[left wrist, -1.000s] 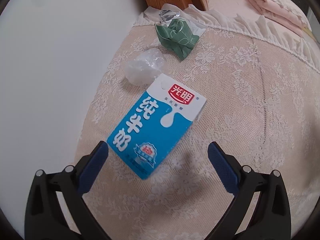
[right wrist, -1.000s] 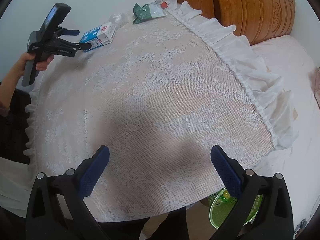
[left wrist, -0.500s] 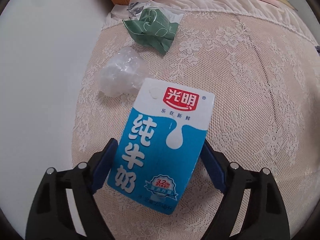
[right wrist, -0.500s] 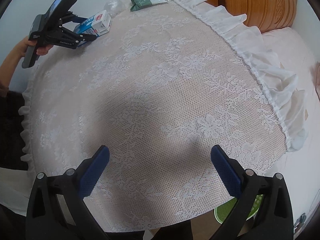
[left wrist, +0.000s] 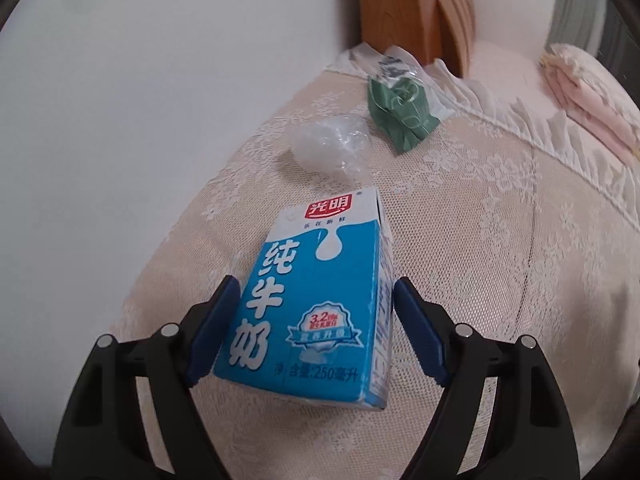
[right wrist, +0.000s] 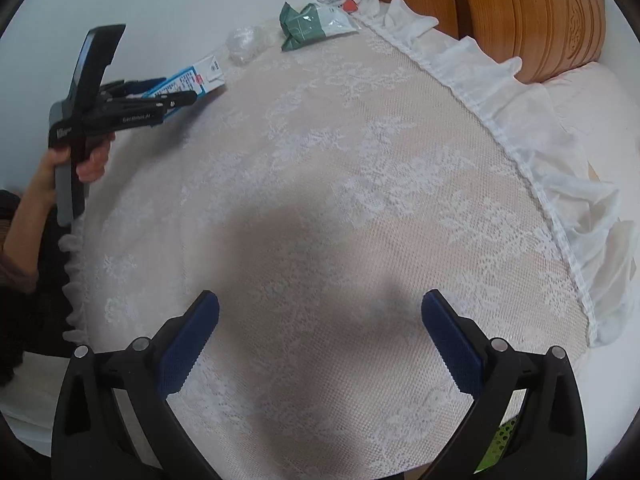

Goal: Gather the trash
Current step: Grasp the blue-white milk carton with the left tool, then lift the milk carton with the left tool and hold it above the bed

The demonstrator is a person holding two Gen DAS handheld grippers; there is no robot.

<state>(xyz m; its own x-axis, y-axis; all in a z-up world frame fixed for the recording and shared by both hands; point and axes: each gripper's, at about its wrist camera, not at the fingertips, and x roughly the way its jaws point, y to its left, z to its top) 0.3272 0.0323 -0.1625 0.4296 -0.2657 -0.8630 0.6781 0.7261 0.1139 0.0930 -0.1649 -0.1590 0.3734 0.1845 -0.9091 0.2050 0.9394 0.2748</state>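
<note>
A blue and white milk carton (left wrist: 316, 300) sits between the blue pads of my left gripper (left wrist: 316, 288), which is shut on it and holds it tilted up off the lace-covered round table (left wrist: 480, 260). In the right wrist view the carton (right wrist: 192, 80) shows in the left gripper (right wrist: 176, 90) at the far left. A crumpled clear plastic wad (left wrist: 332, 144) and a green wrapper (left wrist: 400, 116) lie beyond it. My right gripper (right wrist: 320, 320) is open and empty above the table's near side.
A white wall stands to the left. A wooden headboard (right wrist: 520, 12) and a bed with pink bedding (left wrist: 580, 92) lie behind the table. The tablecloth's white frill (right wrist: 540, 152) hangs at the right edge. A green basket (right wrist: 500, 444) shows below the near edge.
My left gripper closed on the milk carton and lifted it off the table, tilting it. The right gripper moved slightly forward over the table and stayed open.
</note>
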